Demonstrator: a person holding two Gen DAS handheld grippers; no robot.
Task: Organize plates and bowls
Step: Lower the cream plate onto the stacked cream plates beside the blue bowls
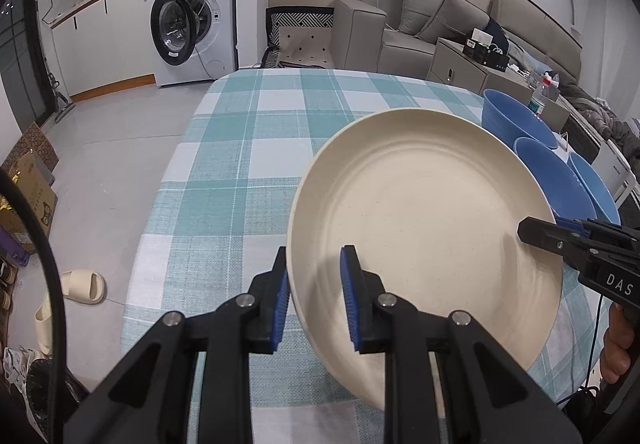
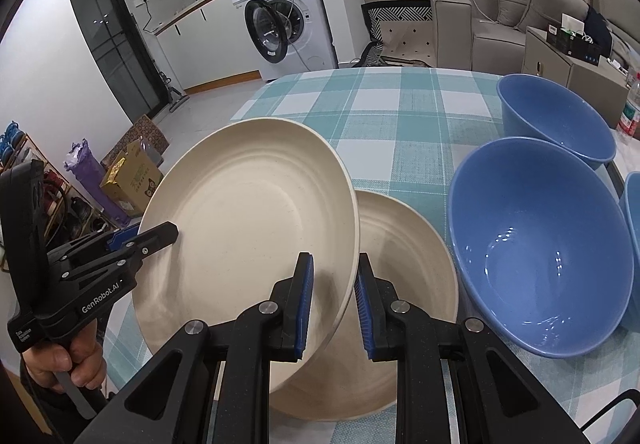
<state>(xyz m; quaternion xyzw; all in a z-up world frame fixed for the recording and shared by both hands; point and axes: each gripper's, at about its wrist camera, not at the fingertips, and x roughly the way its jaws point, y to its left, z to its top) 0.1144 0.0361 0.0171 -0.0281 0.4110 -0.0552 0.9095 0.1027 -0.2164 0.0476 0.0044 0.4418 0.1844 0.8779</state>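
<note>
Second plate [image 2: 404, 268] half hidden under lifted plate [image 2: 248, 219]

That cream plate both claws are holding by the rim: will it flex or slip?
The plate looks rigid, likely holding shape. Its smooth rim may slip in the left claw and right claw. Held tilted, it could slide down.

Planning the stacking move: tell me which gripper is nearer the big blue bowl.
Right. The right gripper grips the cream plate's rim right beside the big blue bowl; the left gripper clamps the plate's opposite rim, farther away.
</note>
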